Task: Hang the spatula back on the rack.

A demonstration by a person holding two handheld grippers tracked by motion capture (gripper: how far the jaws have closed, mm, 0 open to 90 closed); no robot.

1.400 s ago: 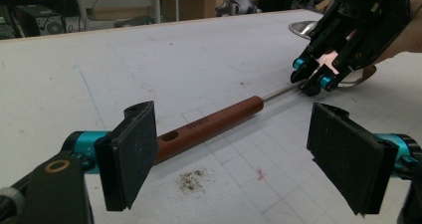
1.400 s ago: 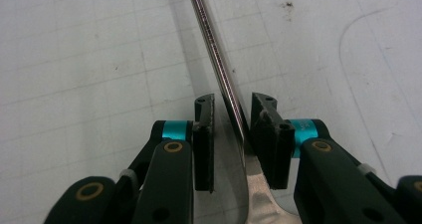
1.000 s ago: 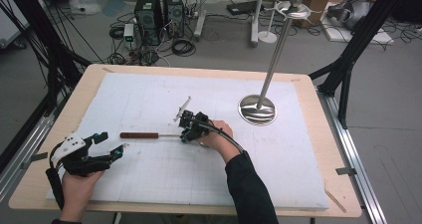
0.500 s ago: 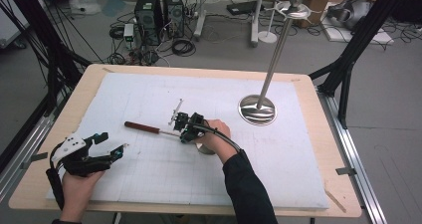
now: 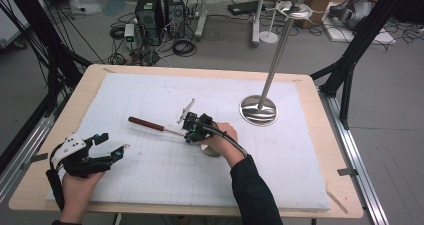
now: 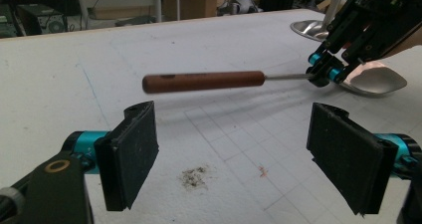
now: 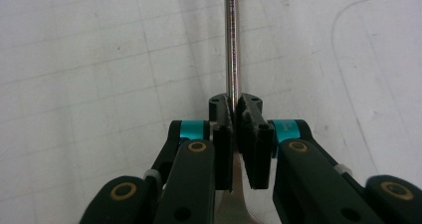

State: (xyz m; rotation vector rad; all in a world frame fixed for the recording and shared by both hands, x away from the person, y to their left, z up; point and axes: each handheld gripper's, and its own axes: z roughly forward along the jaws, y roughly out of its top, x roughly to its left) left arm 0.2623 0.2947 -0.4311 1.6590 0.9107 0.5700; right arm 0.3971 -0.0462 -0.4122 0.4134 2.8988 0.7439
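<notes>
A ladle with a brown wooden handle (image 5: pixel 146 124) and a thin metal shaft (image 7: pixel 232 45) is held above the white mat. In the left gripper view the handle (image 6: pixel 204 80) hangs clear of the mat with its shadow beneath. My right gripper (image 5: pixel 189 132) (image 7: pixel 235 109) is shut on the shaft close to the shiny bowl (image 6: pixel 373 82), which sits under the hand (image 5: pixel 220 140). At the near left my left gripper (image 5: pixel 114 145) (image 6: pixel 234 152) is open, nothing between its pads, pointing toward the handle from a short distance.
A chrome post on a round base (image 5: pixel 258 110) stands at the back right of the mat (image 5: pixel 280 175). The wooden table edge (image 5: pixel 200 71) frames the mat. Computers and cables lie on the floor beyond.
The right gripper has lifted and turned the ladle, so the wooden handle end has swung away from the person. The left gripper has stayed put.
</notes>
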